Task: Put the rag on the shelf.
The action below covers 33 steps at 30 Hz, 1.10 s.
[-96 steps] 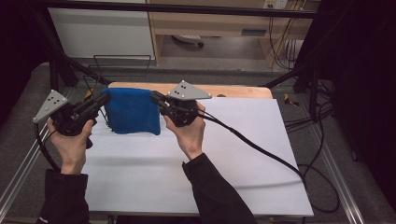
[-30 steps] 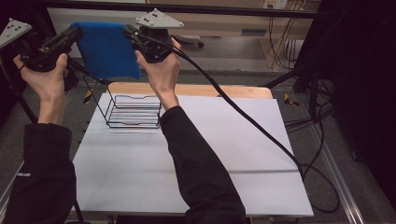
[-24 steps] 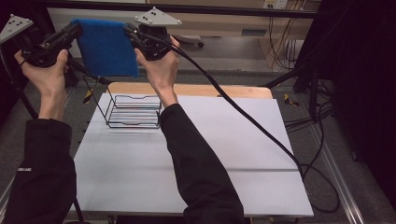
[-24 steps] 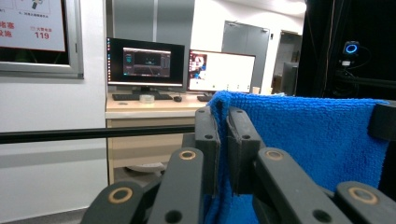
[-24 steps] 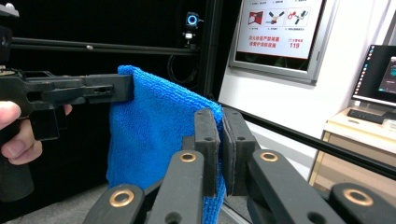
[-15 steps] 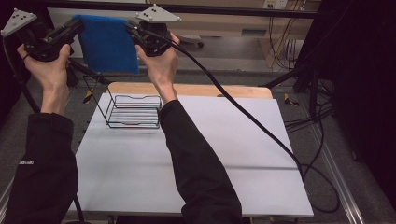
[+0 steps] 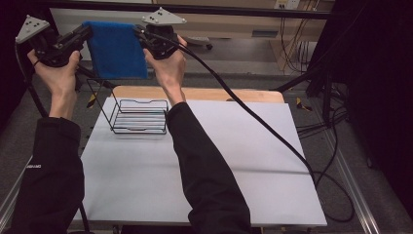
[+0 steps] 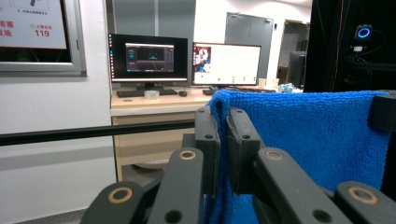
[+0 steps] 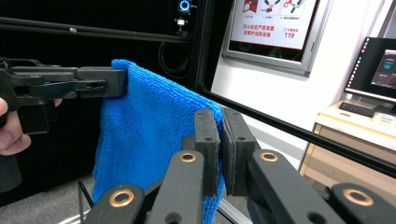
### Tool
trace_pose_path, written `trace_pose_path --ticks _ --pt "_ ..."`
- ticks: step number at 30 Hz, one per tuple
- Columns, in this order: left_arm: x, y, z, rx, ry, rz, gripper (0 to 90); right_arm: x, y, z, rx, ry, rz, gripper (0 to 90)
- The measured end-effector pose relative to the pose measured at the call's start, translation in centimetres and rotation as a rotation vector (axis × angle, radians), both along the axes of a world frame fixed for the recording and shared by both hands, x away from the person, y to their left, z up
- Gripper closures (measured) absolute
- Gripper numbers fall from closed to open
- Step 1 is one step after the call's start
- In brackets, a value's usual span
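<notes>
The red number "119" reads on a white wall poster in a grey metal frame (image 8: 32, 35), beneath small red characters too blurred to read. The same framed poster (image 9: 273, 28) shows "119" in the right gripper view.

Overhead camera; two close jaw-mounted views

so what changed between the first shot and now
The blue towel went up: 3.2 s ago it lay draped over the wire rack on the table, and now it hangs stretched in the air behind and above the rack, between the left gripper and the right gripper, each shut on a top corner. The rack, now bare, and the white table stayed put.
</notes>
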<state>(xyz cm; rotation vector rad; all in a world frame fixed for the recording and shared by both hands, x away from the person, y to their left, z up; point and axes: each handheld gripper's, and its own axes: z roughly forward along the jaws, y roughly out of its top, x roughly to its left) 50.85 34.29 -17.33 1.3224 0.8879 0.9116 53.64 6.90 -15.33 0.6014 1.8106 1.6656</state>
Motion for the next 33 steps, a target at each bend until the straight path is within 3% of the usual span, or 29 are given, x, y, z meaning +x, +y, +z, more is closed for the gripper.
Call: trace_pose_path --ticks 8,12,15,19,20,33 --pt "-0.5 0.7 -2.0 0.014 0.011 -0.004 83.9 -0.3 0.5 -1.1 -0.046 0.010 0.015 86.2" --pt "-1.1 0.8 -3.1 0.018 0.019 -0.017 83.9 -0.5 0.5 -2.2 -0.061 0.056 0.019 86.2" --pt "-1.4 0.9 -3.9 0.028 0.031 -0.024 83.9 -0.8 0.6 -2.8 -0.087 0.067 0.020 86.1" --pt "-1.8 1.1 -4.9 0.012 0.041 -0.040 83.9 -1.1 0.5 -3.3 -0.087 0.077 0.033 86.1" --pt "-1.9 1.1 -5.1 0.016 0.044 -0.041 83.9 -1.3 0.4 -3.7 -0.080 0.096 0.033 86.1" --pt "-3.4 1.4 -6.3 0.056 0.063 -0.077 83.8 -2.8 -0.1 -5.0 -0.107 0.118 0.081 85.8"
